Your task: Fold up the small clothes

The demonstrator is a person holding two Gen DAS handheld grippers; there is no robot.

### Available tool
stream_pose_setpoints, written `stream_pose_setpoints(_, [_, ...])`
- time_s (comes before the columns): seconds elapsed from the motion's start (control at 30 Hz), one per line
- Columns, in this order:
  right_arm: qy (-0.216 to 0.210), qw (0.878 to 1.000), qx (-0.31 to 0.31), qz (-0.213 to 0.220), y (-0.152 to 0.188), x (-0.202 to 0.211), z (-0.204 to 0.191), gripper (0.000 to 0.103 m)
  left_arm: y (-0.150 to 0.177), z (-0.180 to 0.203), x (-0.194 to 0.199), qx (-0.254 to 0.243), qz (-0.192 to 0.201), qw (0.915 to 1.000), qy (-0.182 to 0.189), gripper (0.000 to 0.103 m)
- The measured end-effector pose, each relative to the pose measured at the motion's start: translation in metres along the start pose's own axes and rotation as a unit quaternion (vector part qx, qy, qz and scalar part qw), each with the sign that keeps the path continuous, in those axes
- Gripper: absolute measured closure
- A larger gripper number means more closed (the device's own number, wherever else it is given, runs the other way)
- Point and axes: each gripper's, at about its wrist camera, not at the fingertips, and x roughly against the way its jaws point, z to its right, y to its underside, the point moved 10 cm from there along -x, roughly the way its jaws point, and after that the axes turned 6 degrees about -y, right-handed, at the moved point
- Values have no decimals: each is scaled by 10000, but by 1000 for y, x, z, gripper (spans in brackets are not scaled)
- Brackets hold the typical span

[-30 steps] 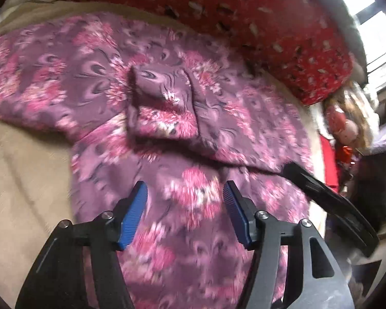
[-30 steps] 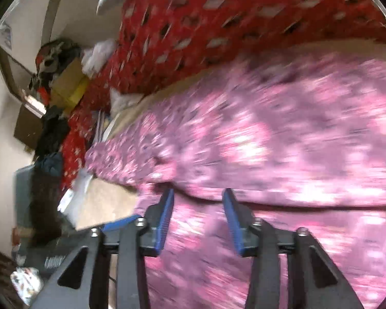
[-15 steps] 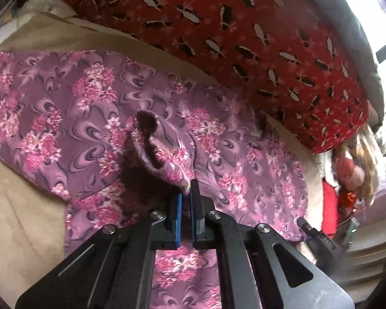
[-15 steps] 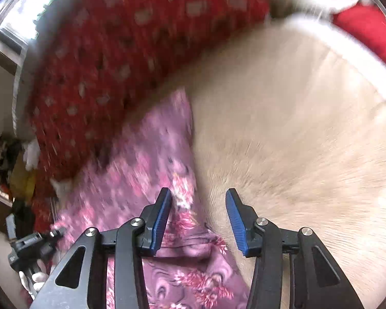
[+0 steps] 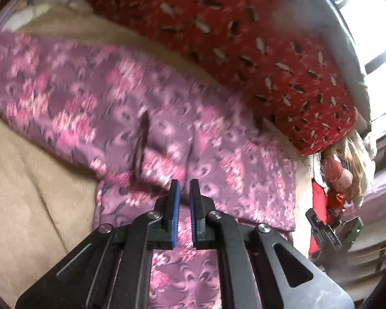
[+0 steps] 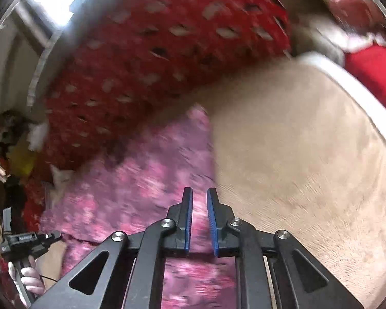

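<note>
Two views, both smeared by motion.

Left wrist view: your left gripper (image 5: 184, 188) has its fingers (image 5: 173, 206) drawn almost together, a thin gap between the blue pads, with the floral garment (image 5: 95, 97) right at the tips. Half a second ago they pinched a raised pocket-like flap; now that flap reads only as a dark crease (image 5: 141, 141) ahead of the tips, lying lower. Whether cloth sits between the pads cannot be told: blur and the tips themselves hide it. The garment lies spread on the beige bed cover (image 5: 25, 180), its far edge against the red patterned quilt (image 5: 244, 38). Judgement: the flap is being laid over or let go, so this fold is in progress, not finished. At the right edge, the other tool (image 5: 324, 229) is partly cut off.

Right wrist view: your right gripper (image 6: 199, 193) was wide apart half a second ago; now its fingers (image 6: 187, 219) are nearly closed over the garment's (image 6: 141, 180) edge near the bare bed cover (image 6: 308, 154). Pink fabric shows in the gap, but a true grip cannot be confirmed. Judgement: you are taking an edge for the next fold. Lower left, your gloved left hand (image 6: 29, 278) holds the other tool. The red quilt (image 6: 167, 51) fills the background.
</note>
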Motion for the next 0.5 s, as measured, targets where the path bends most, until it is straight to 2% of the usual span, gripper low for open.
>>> stream_pose_setpoints(0.07, [-134, 9997, 161, -142, 4, -12, -24, 82, -3, 3, -15, -186, -28, 9994, -275, 96])
stream_pose_setpoints(0.17, [-292, 9976, 404, -483, 23, -35, -59, 82, 2, -7, -58, -170, -529, 9961, -688, 96])
stream_pose_setpoints(0.2, [-339, 9964, 490, -599, 30, -43, -72, 82, 4, -14, -68, -20, -700, 9954, -658, 96])
stream_pose_setpoints(0.23, [-422, 9944, 618, -748, 38, -53, -89, 82, 2, -17, -66, 124, -705, 9961, -513, 97])
stream_pose_setpoints(0.27, [-490, 9926, 731, -835, 45, -53, -102, 82, -2, -20, -57, 331, -708, 9966, -247, 97])
stream_pose_setpoints(0.3, [-555, 9908, 846, -896, 50, -60, -117, 82, -8, -24, -46, 426, -622, 9971, -112, 96])
stream_pose_setpoints(0.37, [-708, 9864, 1092, -1008, 61, -77, -149, 82, -22, -39, -25, 453, -396, 9981, -137, 92])
stream_pose_setpoints(0.4, [-775, 9841, 1180, -1074, 67, -87, -164, 82, -32, -54, -12, 462, -244, 9984, -223, 83])
stream_pose_setpoints(0.43, [-887, 9813, 1247, -1167, 74, -100, -182, 82, -41, -68, -2, 503, -122, 9982, -317, 67])
stream_pose_setpoints(0.5, [-1109, 9769, 1279, -1306, 88, -121, -212, 82, -66, -118, 24, 773, 264, 9941, -718, 50])
